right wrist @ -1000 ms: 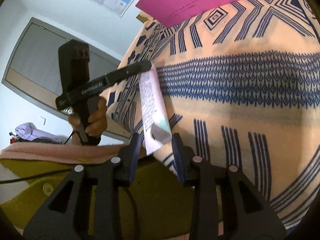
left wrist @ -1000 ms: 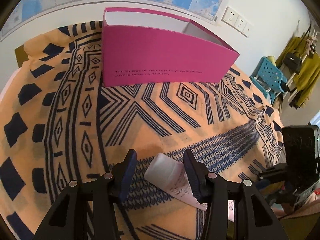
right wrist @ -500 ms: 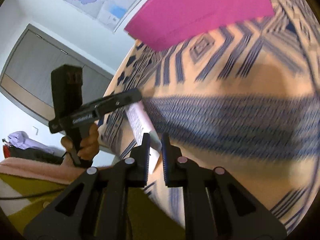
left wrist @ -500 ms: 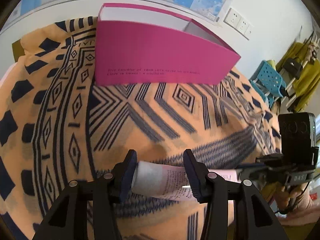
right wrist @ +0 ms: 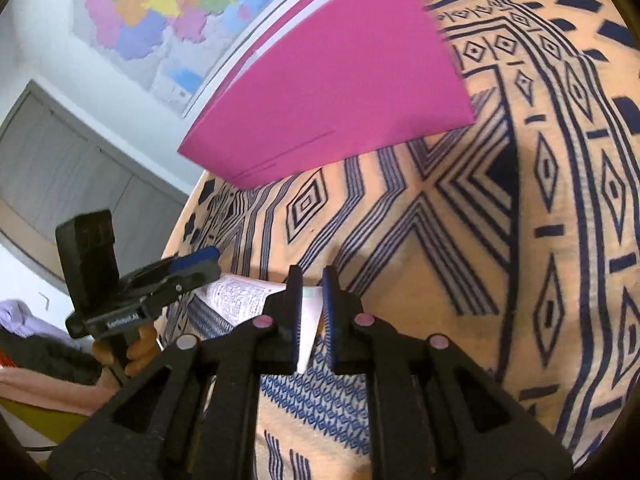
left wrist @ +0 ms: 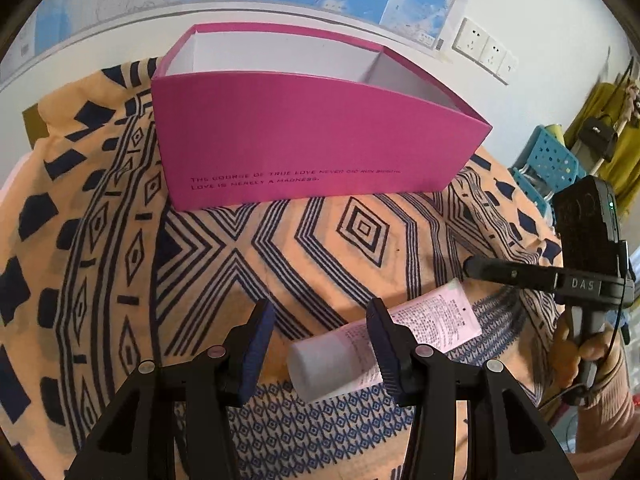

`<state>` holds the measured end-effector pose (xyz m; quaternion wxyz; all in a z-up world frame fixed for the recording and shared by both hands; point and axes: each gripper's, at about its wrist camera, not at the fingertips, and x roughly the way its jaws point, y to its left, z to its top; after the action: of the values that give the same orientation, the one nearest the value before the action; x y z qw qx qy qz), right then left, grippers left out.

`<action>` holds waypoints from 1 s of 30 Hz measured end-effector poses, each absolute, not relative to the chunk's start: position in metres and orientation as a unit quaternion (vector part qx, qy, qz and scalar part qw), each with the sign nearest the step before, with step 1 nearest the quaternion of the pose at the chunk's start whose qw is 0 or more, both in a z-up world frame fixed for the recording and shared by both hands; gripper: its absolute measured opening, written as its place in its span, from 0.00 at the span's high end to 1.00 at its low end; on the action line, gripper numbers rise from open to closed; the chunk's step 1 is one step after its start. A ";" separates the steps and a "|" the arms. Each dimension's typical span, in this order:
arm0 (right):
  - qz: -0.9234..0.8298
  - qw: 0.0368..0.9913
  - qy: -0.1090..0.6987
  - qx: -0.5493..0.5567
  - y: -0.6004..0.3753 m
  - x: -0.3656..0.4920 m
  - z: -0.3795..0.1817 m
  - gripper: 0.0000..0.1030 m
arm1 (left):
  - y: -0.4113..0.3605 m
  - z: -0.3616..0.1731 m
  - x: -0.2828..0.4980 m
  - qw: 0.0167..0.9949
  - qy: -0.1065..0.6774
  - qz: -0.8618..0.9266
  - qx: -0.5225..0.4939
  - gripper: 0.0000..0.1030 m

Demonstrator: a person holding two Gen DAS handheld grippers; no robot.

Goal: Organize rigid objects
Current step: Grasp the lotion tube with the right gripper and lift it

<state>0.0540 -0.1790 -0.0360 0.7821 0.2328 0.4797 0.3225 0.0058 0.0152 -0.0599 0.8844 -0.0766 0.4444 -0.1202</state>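
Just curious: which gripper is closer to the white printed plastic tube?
Right. The right gripper is shut on the white printed plastic tube at its flat end; the left gripper stands open around its cap end.

Matt pink cardboard box [left wrist: 312, 140], patterned woven cloth [left wrist: 100, 280], frosted smooth plastic tube [left wrist: 340, 360].

Patterned cloth [left wrist: 100, 280] (orange, navy) bears pink box [left wrist: 304, 148].
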 end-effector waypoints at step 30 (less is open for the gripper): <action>0.307 0.794 0.484 0.202 -0.163 0.021 -0.034 0.63 | 0.005 -0.063 -0.022 0.880 0.451 -0.140 -0.053 0.60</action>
<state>0.0209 -0.1630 -0.0335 0.7937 0.2019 0.4845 0.3074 -0.0218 0.0054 -0.0633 0.8797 -0.0533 0.4513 -0.1399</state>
